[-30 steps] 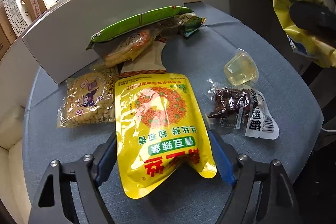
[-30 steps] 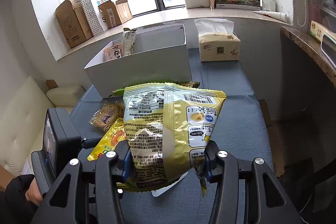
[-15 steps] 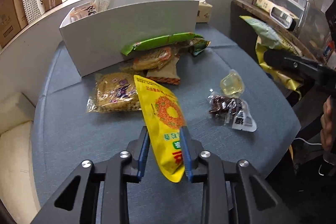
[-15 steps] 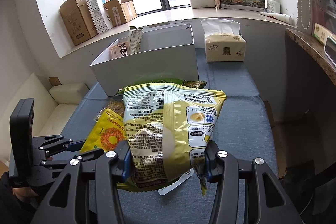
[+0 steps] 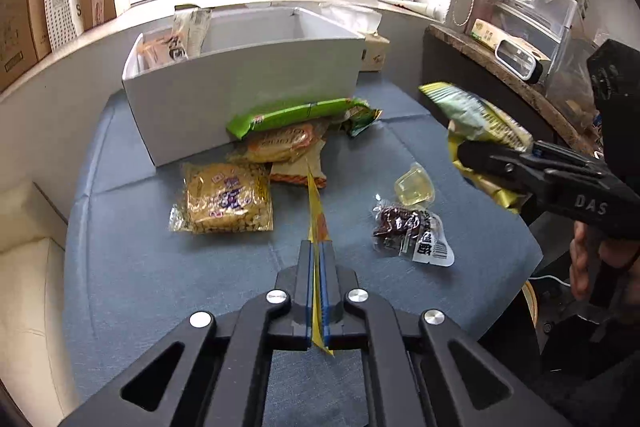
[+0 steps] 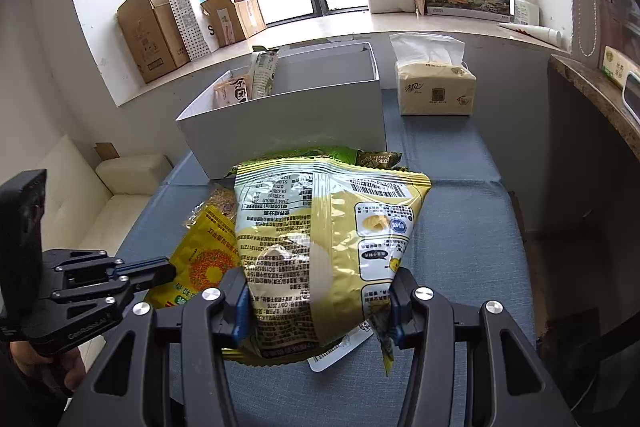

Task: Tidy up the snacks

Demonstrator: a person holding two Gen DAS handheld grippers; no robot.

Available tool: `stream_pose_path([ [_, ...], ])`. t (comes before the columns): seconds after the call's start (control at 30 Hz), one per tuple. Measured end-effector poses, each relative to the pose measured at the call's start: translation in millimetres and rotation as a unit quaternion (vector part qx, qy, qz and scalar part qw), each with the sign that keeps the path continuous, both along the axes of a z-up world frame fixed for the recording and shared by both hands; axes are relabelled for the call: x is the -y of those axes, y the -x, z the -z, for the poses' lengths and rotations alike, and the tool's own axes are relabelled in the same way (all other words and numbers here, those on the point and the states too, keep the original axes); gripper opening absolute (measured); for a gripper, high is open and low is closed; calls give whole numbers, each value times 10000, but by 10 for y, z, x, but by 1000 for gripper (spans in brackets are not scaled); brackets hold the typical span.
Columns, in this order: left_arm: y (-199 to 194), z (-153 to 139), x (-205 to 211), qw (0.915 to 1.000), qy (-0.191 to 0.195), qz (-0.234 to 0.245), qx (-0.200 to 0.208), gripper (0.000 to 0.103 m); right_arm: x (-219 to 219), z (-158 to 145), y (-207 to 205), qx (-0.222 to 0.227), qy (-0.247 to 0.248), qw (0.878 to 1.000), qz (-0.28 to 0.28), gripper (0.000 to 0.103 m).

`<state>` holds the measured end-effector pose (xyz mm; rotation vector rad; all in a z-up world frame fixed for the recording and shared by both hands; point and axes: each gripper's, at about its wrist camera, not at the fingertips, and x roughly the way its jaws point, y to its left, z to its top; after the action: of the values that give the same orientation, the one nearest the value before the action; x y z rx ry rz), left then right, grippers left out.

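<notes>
My left gripper [image 5: 317, 255] is shut on a flat yellow snack pouch [image 5: 316, 215], held edge-on above the table; the pouch also shows in the right wrist view [image 6: 204, 263]. My right gripper [image 6: 318, 295] is shut on a large yellow-green chip bag [image 6: 328, 235], held in the air to the right of the table; the bag also shows in the left wrist view [image 5: 480, 123]. A white box [image 5: 248, 87] at the back holds a few packets. Loose snacks lie in front of it: a green packet [image 5: 296, 115], a peanut bag [image 5: 228, 199], a date packet [image 5: 408, 227], a jelly cup [image 5: 414, 185].
The blue table [image 5: 140, 267] drops off at its right edge, beside a dark counter [image 5: 500, 83]. A tissue box [image 6: 434, 87] stands right of the white box. Cardboard boxes [image 6: 152, 35] sit on the windowsill. A cream sofa [image 6: 80, 195] is at the left.
My left gripper has closed on the yellow pouch, lifted it off the table and pulled back; the pouch has turned edge-on. My right gripper still holds the chip bag.
</notes>
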<state>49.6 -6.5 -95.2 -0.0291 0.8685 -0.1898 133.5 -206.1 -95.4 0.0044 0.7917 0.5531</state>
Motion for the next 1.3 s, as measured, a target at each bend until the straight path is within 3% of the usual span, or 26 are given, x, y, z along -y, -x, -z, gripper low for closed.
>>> stream_pose_path([
  [0.13,42,-180,67,9995,-153,151,219,3,-31,-9,18,26,4,10000,-46,55],
  [0.2,2,-125,69,9994,-268,215,84,3,-35,8,11,14,10,10000,-59,55],
  [0.27,-45,-23,-12,9992,-411,-13,-7,5,-36,20,16,0,6,10000,-60,55],
  [0.33,-110,116,-91,9983,-455,-203,-293,43,-37,37,11,-33,-5,10000,-72,55],
  [0.37,-142,179,-124,9980,-463,-217,-360,84,-37,44,1,-40,1,10000,-72,55],
  [0.4,-150,216,-144,9980,-512,-233,-300,102,-41,50,1,-47,-2,10000,-79,55],
  [0.53,-217,404,-70,9955,-881,50,-357,103,-66,81,-1,-80,17,9999,-130,55],
  [0.87,-548,859,-124,9921,-992,-57,-772,103,-57,108,-15,-117,-4,9999,-126,55],
  [1.07,-571,925,-211,9945,-591,-133,-850,101,-62,111,-2,-127,-5,9998,-136,55],
  [1.13,-540,891,-226,9947,-630,-147,-801,91,-75,120,6,-136,1,9998,-151,55],
  [1.23,-485,803,-183,9950,-600,-2,-798,38,-96,136,18,-151,13,9997,-183,55],
  [1.27,-466,795,-162,9949,-620,16,-792,25,-100,146,5,-157,20,9997,-194,55],
  [1.3,-449,785,-140,9946,-696,-16,-768,25,-109,147,9,-153,26,9997,-200,55],
])
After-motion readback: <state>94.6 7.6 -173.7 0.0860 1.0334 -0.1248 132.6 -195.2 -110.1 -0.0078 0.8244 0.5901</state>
